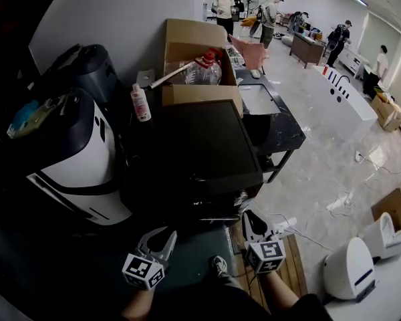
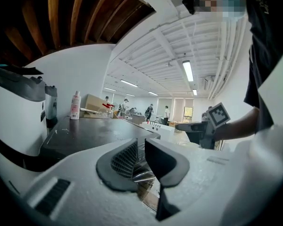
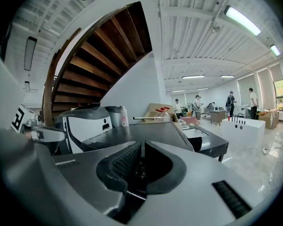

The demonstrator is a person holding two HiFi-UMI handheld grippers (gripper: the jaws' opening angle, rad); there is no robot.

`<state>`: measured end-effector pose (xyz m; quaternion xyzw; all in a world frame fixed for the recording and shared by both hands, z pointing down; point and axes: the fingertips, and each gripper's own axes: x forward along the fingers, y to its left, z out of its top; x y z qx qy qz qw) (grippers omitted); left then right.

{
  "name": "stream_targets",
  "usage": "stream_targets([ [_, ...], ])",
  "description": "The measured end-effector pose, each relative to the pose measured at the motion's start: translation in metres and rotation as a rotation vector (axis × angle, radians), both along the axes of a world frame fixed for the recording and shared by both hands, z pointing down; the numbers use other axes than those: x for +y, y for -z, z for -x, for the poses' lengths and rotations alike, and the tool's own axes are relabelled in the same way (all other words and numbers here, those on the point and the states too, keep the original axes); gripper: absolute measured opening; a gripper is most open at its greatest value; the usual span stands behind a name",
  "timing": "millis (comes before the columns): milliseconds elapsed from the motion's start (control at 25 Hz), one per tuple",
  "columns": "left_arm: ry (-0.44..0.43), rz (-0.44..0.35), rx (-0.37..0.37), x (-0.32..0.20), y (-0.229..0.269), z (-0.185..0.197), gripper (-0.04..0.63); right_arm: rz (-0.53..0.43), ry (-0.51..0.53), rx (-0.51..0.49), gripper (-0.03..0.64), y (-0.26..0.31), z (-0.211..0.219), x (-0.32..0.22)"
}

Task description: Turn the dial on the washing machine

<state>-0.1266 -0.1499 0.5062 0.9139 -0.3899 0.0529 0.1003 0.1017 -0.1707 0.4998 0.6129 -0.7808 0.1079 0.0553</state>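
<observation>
1. Step in hand: I judge this to be the approach. Neither gripper touches anything, and the turn has not begun.
2. Task's thing: I take the dark-topped machine (image 1: pixel 194 146) in front of me to be the washing machine. Its flat black top fills the middle of the head view, and its near front edge lies just beyond the grippers. No view shows the dial. It may sit on the front panel below that edge, but I cannot confirm this.
3. Left gripper (image 1: pixel 159 241): held low and short of the machine's near edge. In its own view its jaws (image 2: pixel 140 160) stand a narrow slit apart with nothing between them.
4. Right gripper (image 1: pixel 254 223): held level with the left and well apart from it, near the machine's front right corner. In its own view its jaws (image 3: pixel 141 166) are closed on each other and hold nothing.
5. Surroundings: a white and black appliance (image 1: pixel 73 159) stands against the machine's left side, and a bottle (image 1: pixel 140 103) and a cardboard box (image 1: pixel 194 52) stand at the far end of the top. None of them blocks the approach.
6. Next move, in my judgement: find the dial first, then spread one gripper's jaws wider than it. I would then bring that gripper square onto the dial, close firmly and rotate the wrist.
7. Risk: too light a grip could slip on a smooth dial.
</observation>
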Motion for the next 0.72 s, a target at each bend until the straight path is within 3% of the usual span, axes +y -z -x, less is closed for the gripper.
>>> stream_targets([
  [80, -0.010, -0.009, -0.001, 0.009, 0.003, 0.006, 0.043, -0.007, -0.008, -0.015, 0.002, 0.005, 0.008, 0.011],
  [280, -0.019, -0.017, 0.000, 0.032, 0.005, 0.027, 0.008, -0.032, -0.007, -0.065, 0.000, 0.019, 0.035, 0.041],
  [720, -0.074, -0.007, 0.007, 0.084, 0.000, 0.051, 0.008, -0.048, -0.006, -0.081, -0.001, 0.030, 0.080, 0.105],
])
